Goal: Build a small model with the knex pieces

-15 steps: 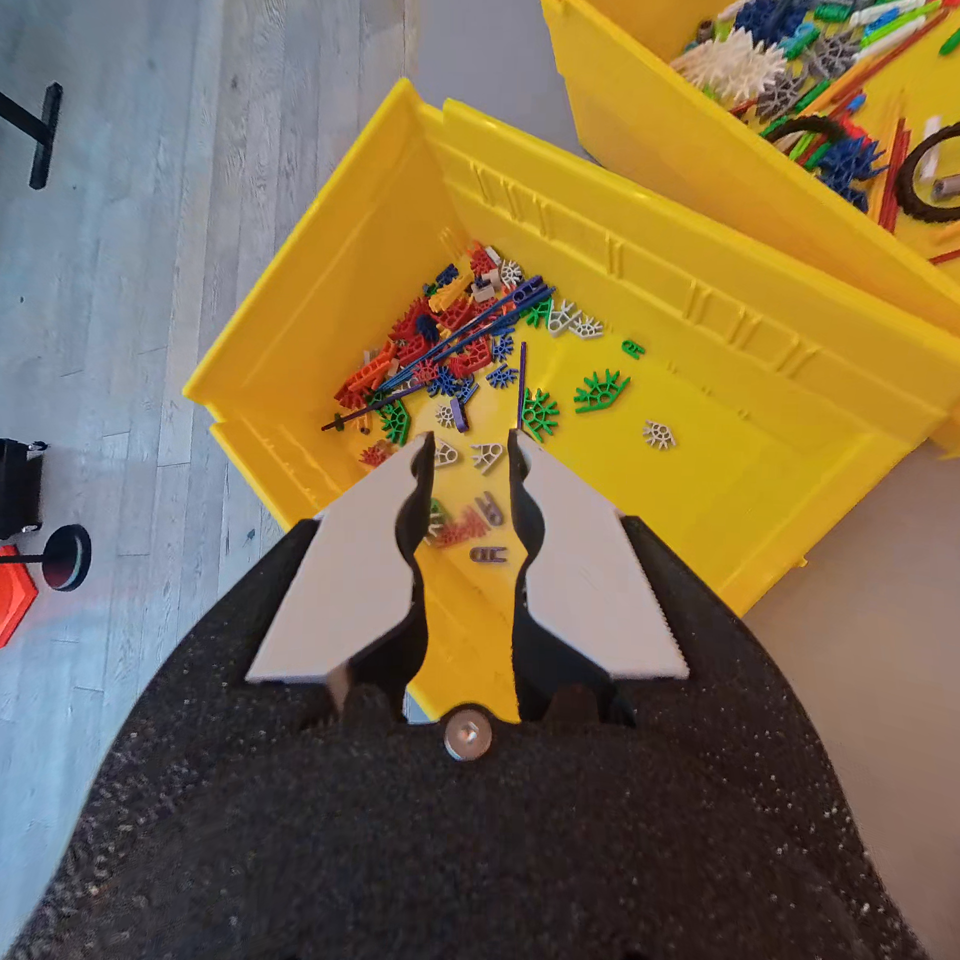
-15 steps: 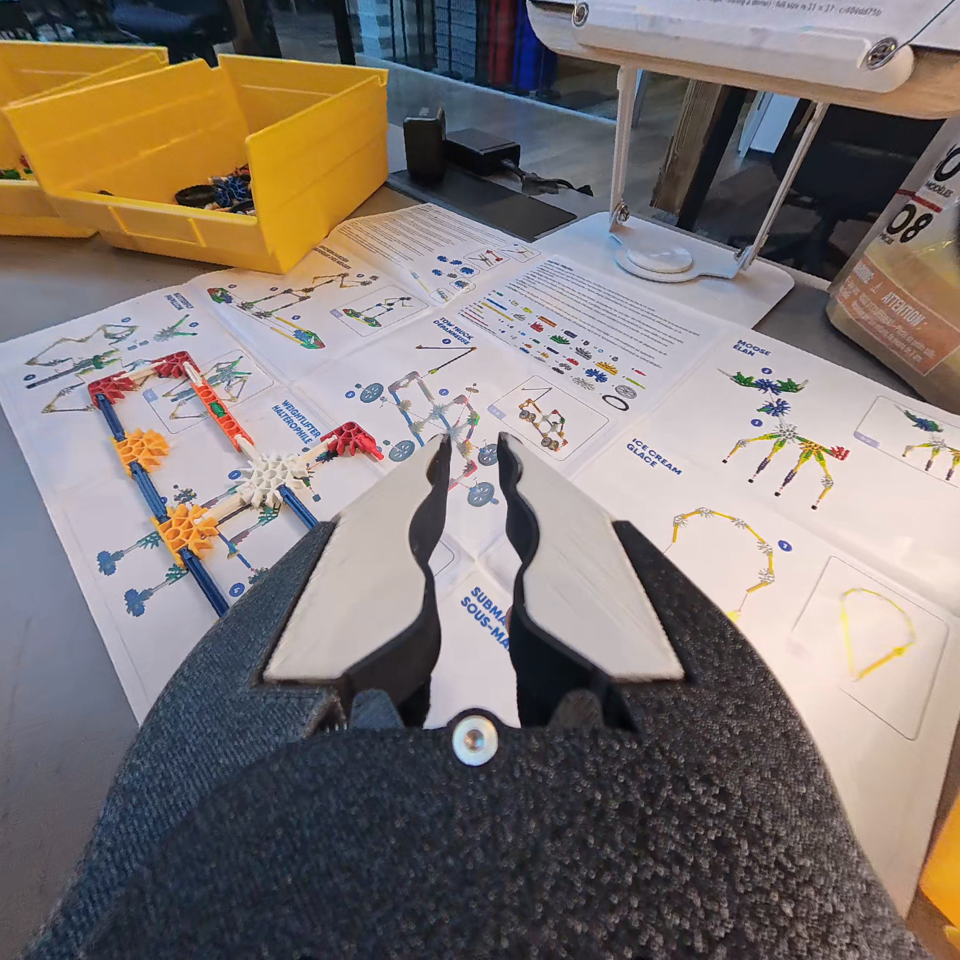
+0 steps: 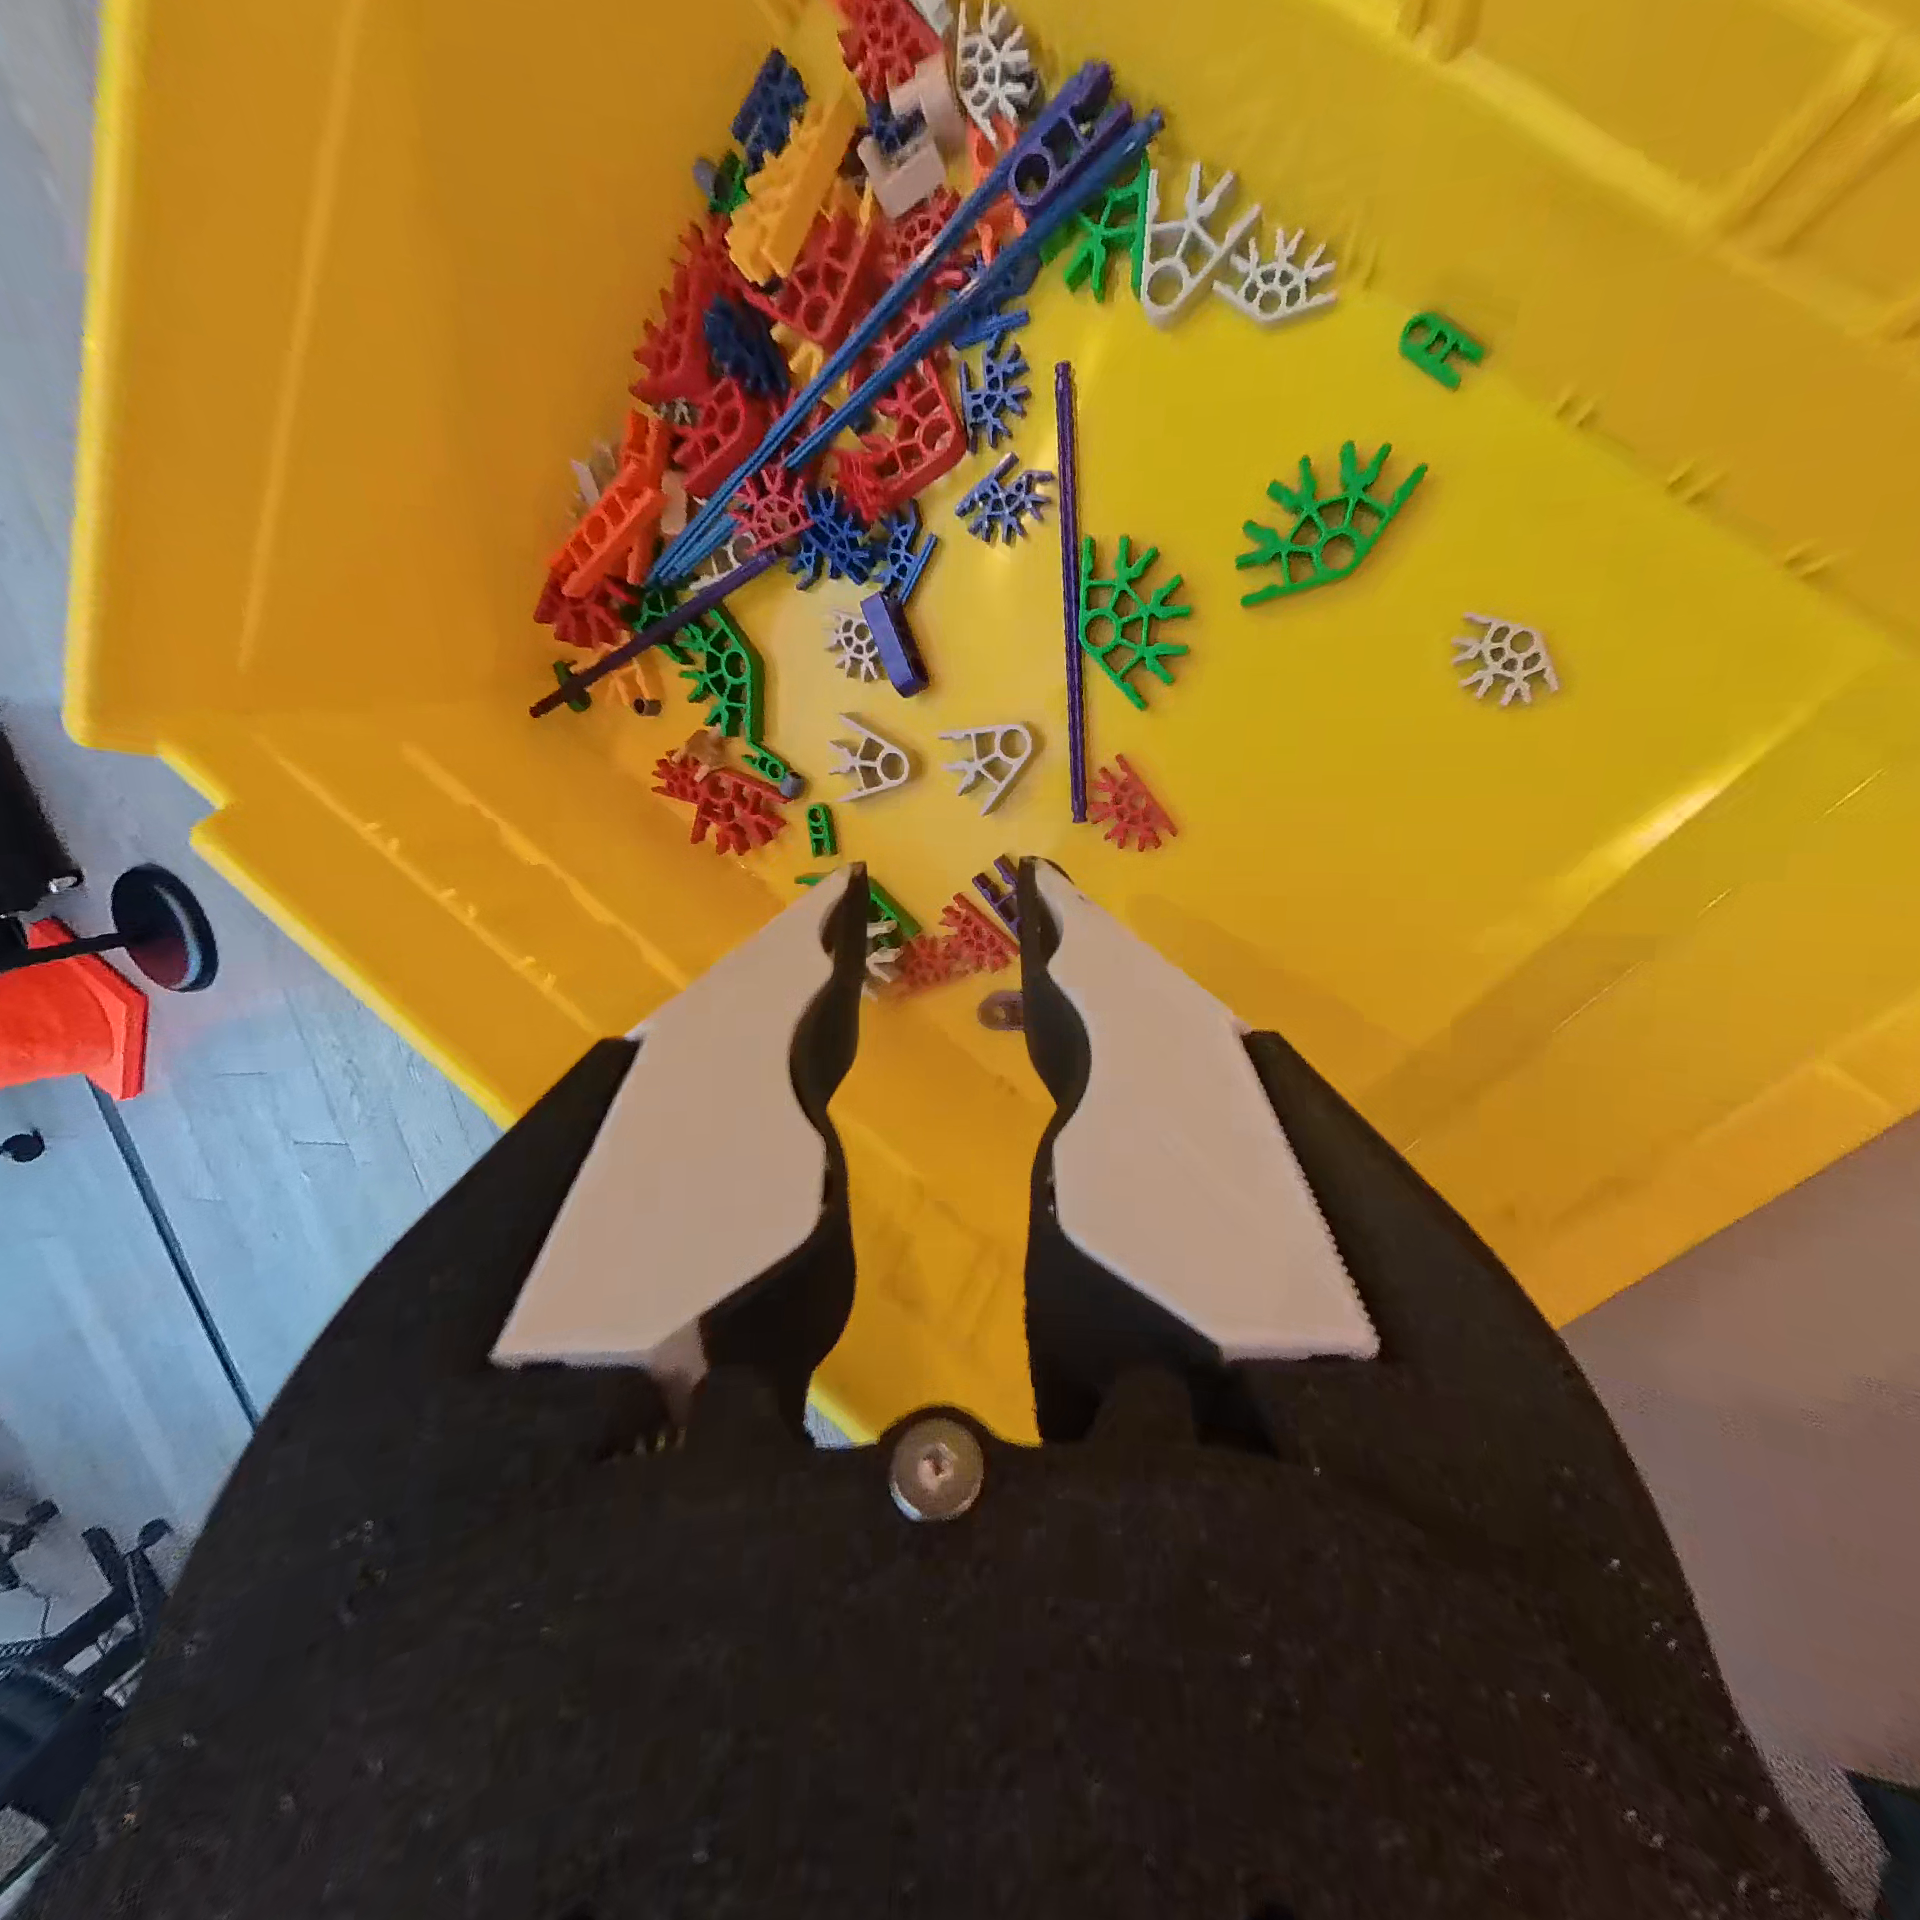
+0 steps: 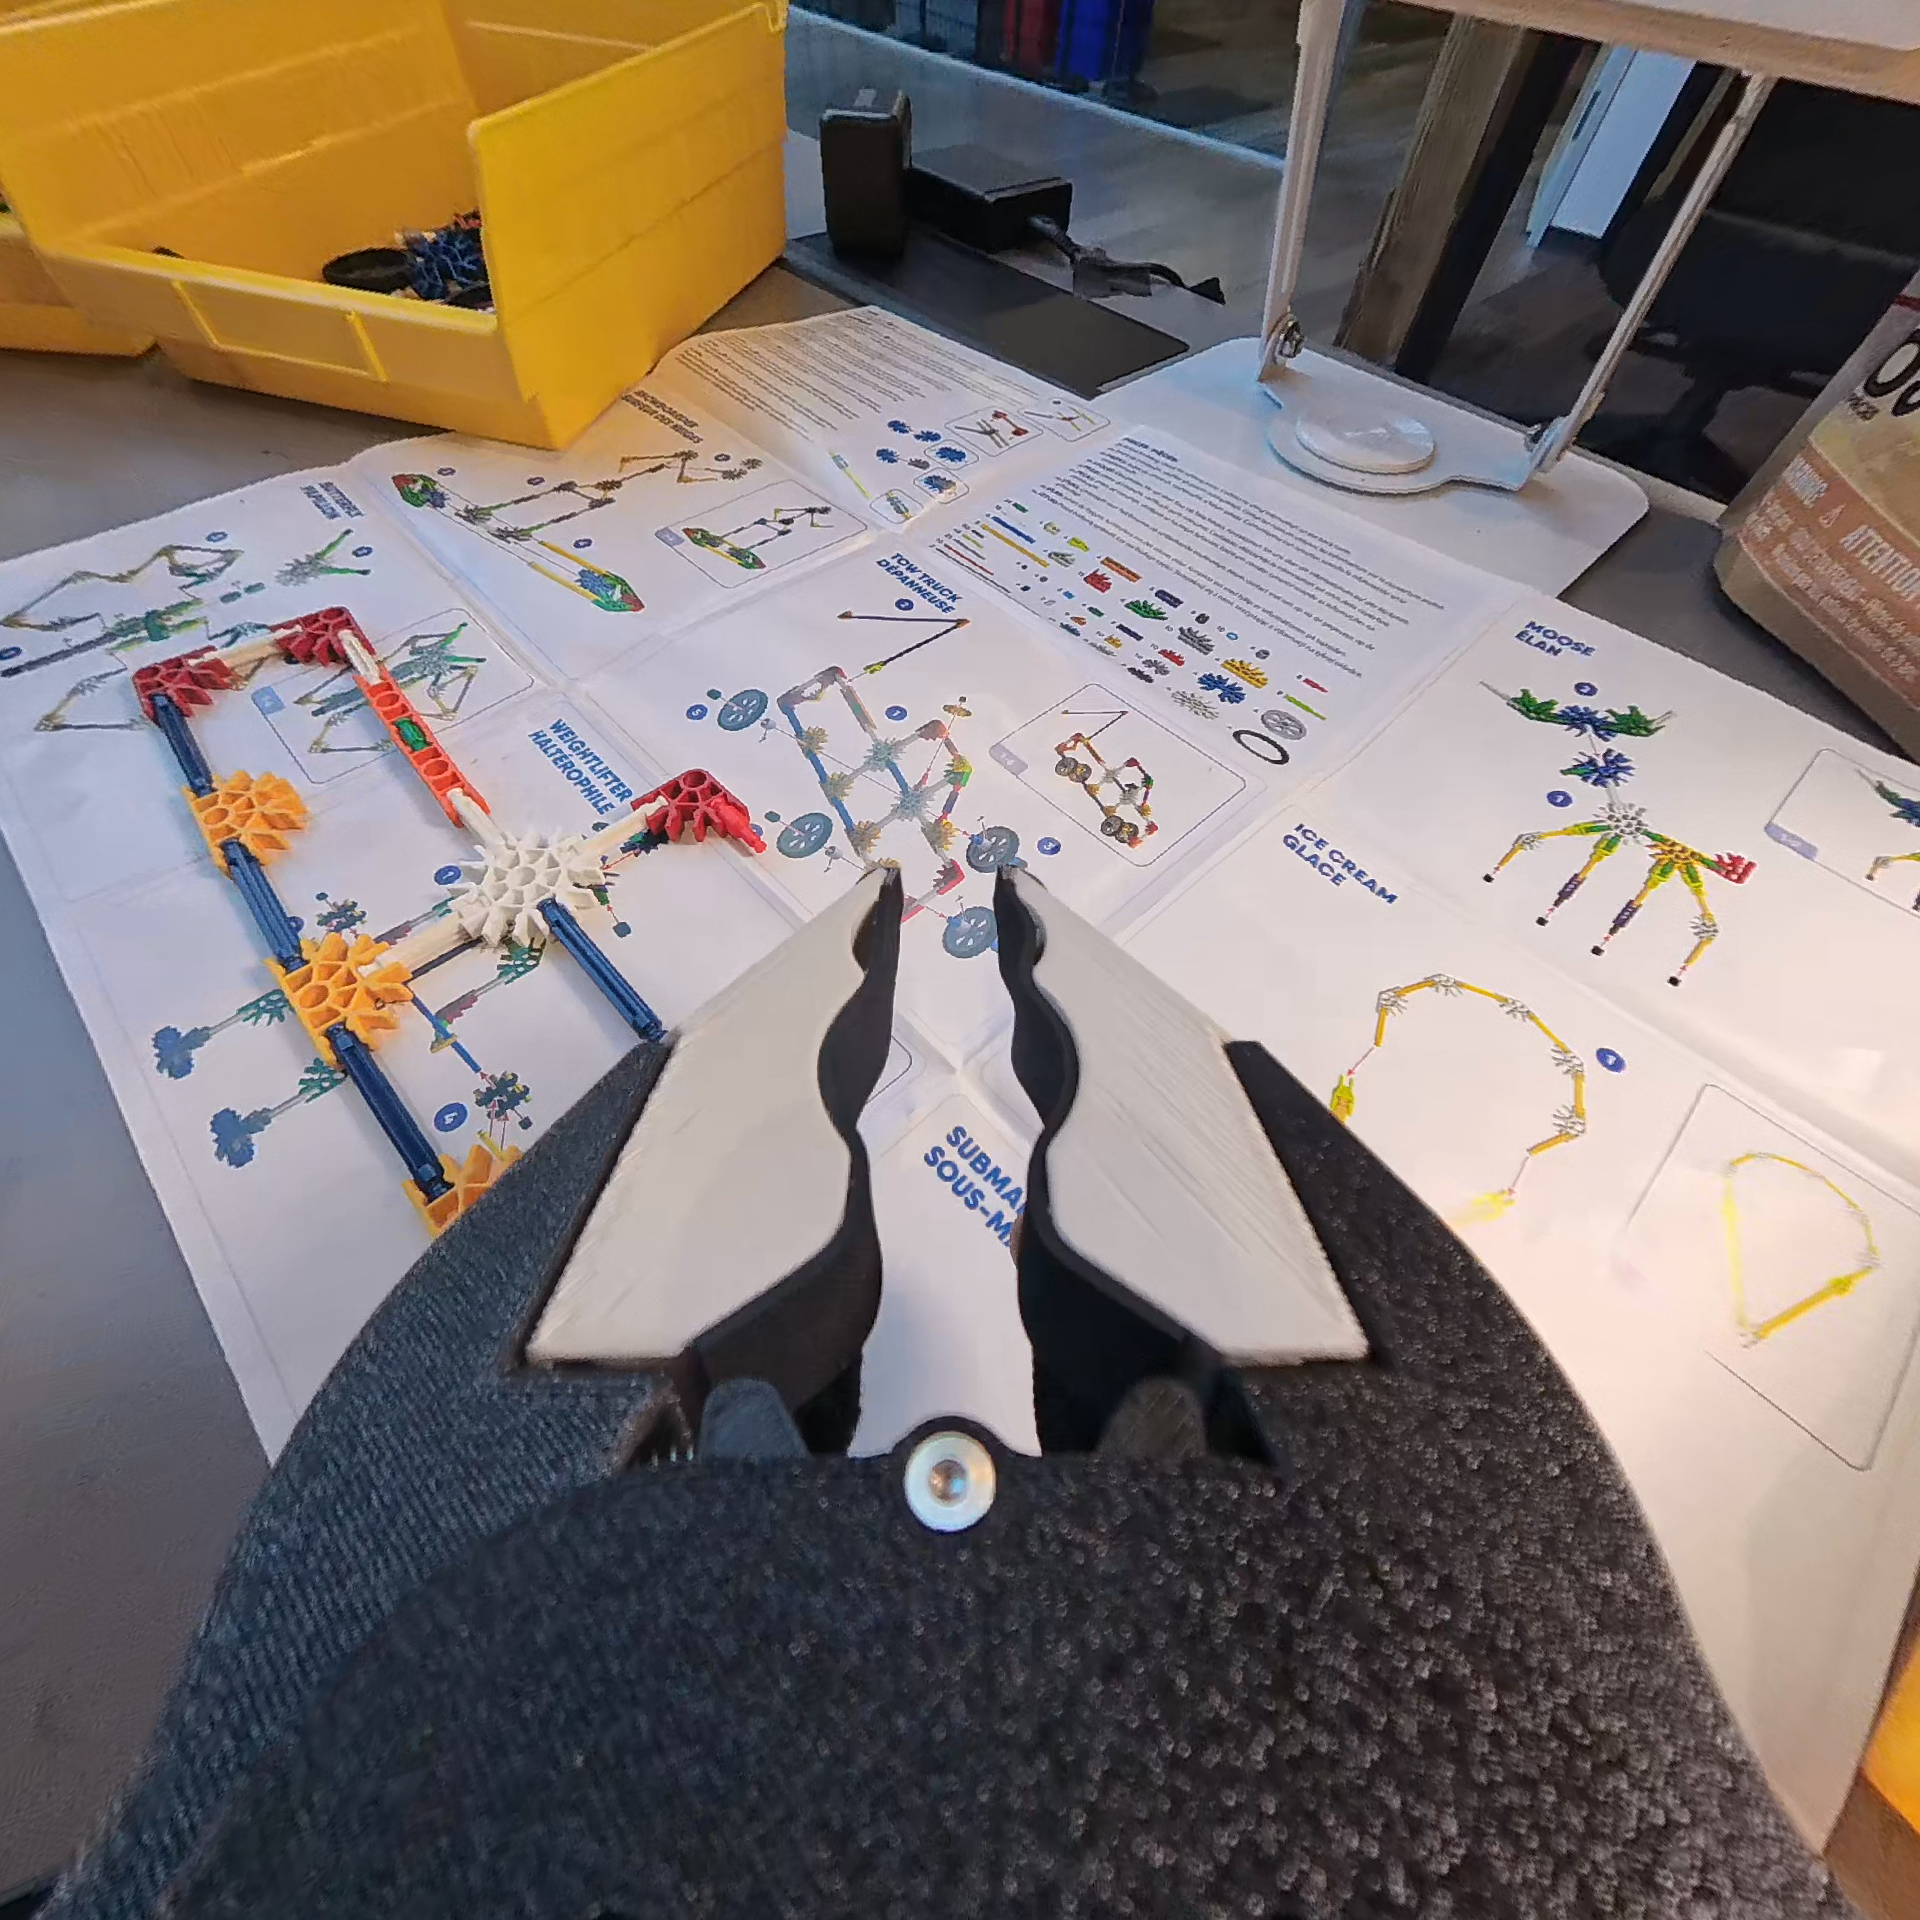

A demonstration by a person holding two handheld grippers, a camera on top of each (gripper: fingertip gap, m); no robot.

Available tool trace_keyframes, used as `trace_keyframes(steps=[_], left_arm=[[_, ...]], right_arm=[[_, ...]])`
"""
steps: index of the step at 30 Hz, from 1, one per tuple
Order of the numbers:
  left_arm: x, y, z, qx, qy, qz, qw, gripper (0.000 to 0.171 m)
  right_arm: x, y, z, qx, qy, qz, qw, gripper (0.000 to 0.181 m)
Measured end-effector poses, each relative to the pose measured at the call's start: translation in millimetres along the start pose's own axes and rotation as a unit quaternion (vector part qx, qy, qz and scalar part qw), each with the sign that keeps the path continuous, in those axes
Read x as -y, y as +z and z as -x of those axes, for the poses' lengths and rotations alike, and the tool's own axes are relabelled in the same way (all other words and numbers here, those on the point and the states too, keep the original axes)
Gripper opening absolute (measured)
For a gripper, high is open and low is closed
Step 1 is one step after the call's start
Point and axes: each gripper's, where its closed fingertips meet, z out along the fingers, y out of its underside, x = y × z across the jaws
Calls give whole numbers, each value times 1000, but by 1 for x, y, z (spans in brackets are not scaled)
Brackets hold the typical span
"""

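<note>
My left gripper is open and empty, low inside a yellow bin. The bin holds several small plastic construction pieces: a heap of red, blue and orange connectors and blue rods, a purple rod, green fan connectors and grey ones. A red connector lies just under the tips. My right gripper is open and empty above a printed instruction sheet. A part-built frame of blue rods with orange, red and white connectors lies on the sheet, left of that gripper.
Another yellow bin with dark pieces stands at the back left of the table. A white stand base, black devices and a brown box sit at the back. Grey floor with an orange cone shows left of the bin. The left gripper's tips are roughly 70 cm from the right gripper's.
My left gripper has moved down and forward into the bin, so the pieces look much larger. My right gripper has moved slightly nearer the sheet. Both jaws stay open.
</note>
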Motion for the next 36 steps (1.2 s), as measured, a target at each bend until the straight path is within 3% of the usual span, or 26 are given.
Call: trace_keyframes(steps=[14, 20, 36], left_arm=[[-30, 31, -13, -122, -3, 159, 980, 25], [-29, 42, -12, -117, -2, 178, 977, 13], [-27, 44, -13, -107, 3, 163, 981, 7]], right_arm=[[-11, 7, -1, 11, 11, 19, 1000, 17], [-10, 7, -5, 9, 27, 16, 999, 17], [-12, 8, -3, 14, 24, 20, 999, 17]])
